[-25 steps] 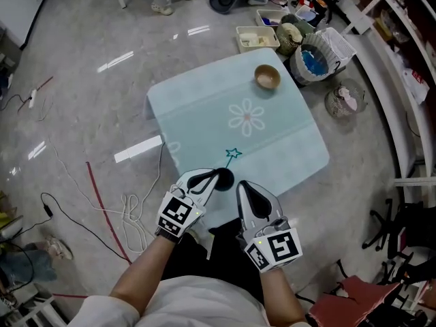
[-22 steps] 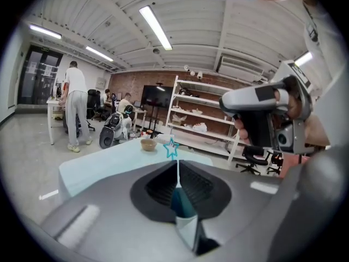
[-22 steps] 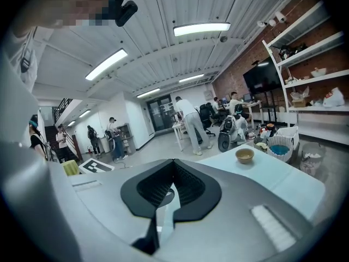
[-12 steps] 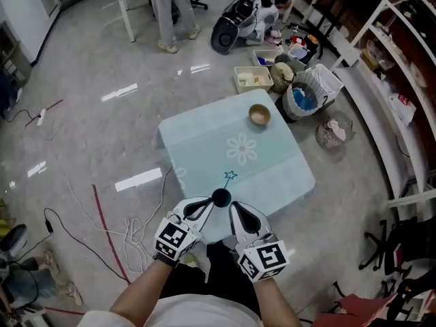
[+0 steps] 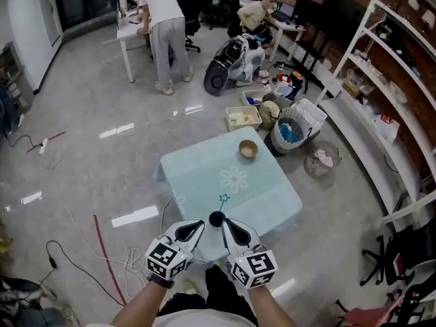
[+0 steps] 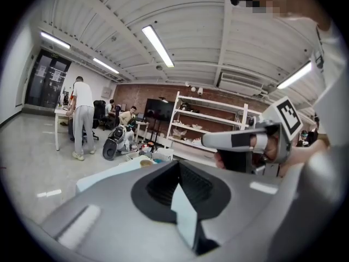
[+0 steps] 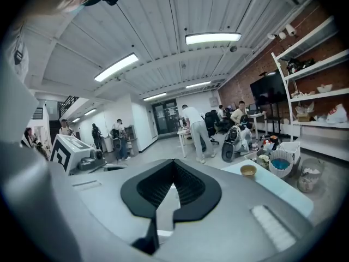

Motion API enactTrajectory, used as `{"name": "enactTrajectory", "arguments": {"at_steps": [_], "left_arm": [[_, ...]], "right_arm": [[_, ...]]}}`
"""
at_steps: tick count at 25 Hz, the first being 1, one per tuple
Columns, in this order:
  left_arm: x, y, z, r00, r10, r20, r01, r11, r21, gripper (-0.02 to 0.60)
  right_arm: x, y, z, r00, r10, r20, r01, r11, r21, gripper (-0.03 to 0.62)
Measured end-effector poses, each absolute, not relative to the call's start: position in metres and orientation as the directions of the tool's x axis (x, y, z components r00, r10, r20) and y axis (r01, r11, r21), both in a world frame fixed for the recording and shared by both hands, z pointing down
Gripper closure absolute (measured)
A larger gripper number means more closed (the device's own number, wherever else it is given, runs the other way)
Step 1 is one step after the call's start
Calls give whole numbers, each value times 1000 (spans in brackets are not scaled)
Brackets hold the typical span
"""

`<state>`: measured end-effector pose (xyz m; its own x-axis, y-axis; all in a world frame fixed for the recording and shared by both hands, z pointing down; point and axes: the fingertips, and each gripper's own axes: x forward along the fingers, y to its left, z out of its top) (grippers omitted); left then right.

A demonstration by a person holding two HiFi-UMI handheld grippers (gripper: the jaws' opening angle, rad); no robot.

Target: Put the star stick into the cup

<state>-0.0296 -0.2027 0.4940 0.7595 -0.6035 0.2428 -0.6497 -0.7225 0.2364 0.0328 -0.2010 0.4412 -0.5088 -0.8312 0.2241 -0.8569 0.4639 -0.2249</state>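
Note:
A low table under a pale blue cloth [image 5: 197, 172] stands below me in the head view. The star stick [image 5: 223, 199], a thin rod with a teal star outline, lies flat near its near edge. Just in front of the stick stands the black cup [image 5: 216, 218], apart from it. My left gripper [image 5: 196, 225] is shut and empty just left of the cup. My right gripper [image 5: 225, 224] is shut and empty just right of it. In both gripper views the jaws fill the lower frame and hide cup and stick.
A wooden bowl [image 5: 248, 148] sits at the table's far corner. Baskets and bins [image 5: 289, 131] crowd the floor behind the table, shelves [image 5: 381, 80] line the right wall, cables [image 5: 102, 251] trail at the left, and a person [image 5: 160, 19] stands at a far desk.
The head view has pulled back and up, so the table looks smaller and more room shows. Both grippers have drawn closer together beside the cup. The star stick has not moved.

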Motion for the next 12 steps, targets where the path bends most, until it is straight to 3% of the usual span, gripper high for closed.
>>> {"name": "enactTrajectory", "arguments": {"at_steps": [12], "left_arm": [[-39, -187, 407, 759, -627, 175, -650, -712, 266, 575]], "right_arm": [[31, -187, 378, -498, -855, 147, -866, 481, -141, 583]]}}
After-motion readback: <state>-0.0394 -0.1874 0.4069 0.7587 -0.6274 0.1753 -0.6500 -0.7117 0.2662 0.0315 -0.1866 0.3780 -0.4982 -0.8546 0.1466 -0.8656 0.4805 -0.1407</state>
